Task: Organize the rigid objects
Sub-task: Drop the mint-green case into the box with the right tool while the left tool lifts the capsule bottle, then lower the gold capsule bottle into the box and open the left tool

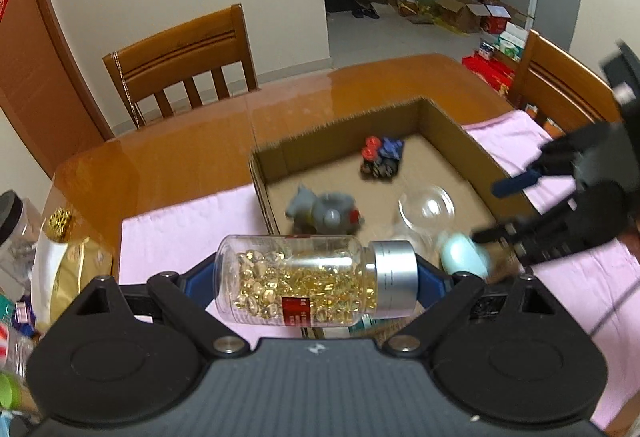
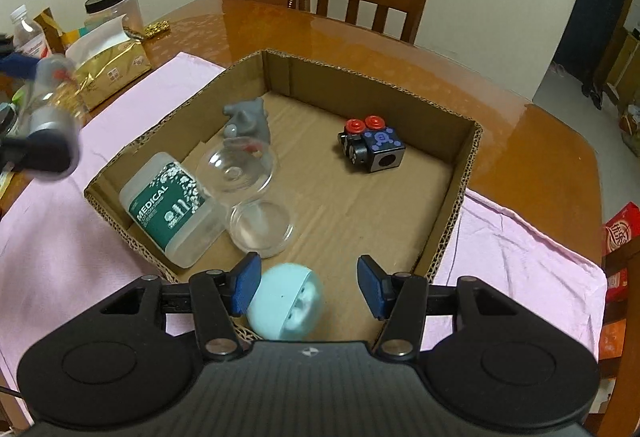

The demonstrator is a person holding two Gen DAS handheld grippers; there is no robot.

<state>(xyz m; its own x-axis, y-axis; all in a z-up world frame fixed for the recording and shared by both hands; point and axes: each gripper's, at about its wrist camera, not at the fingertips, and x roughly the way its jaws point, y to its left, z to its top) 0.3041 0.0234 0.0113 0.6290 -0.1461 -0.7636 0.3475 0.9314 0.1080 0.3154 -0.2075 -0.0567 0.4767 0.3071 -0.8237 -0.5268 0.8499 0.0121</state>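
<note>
My left gripper [image 1: 316, 277] is shut on a clear bottle of golden capsules [image 1: 304, 279] with a silver cap, held sideways just outside the near left wall of the cardboard box [image 1: 452, 125]; it shows blurred in the right wrist view [image 2: 52, 117]. My right gripper [image 2: 308, 283] is open above the box's near edge, with a light blue ball [image 2: 286, 303] loose against its left finger. In the box [image 2: 468, 173] lie a grey toy [image 2: 248, 119], a black cube toy with red knobs [image 2: 372, 147], a clear dome and lid [image 2: 240, 169], and a medical cotton jar [image 2: 172, 205].
A pink cloth [image 2: 516, 245] covers the wooden table [image 2: 532, 141] under the box. A gold bag [image 2: 108, 73], a black-lidded jar [image 2: 114, 7] and a water bottle [image 2: 26, 29] crowd the table's left end. Wooden chairs [image 1: 184, 61] stand around the table.
</note>
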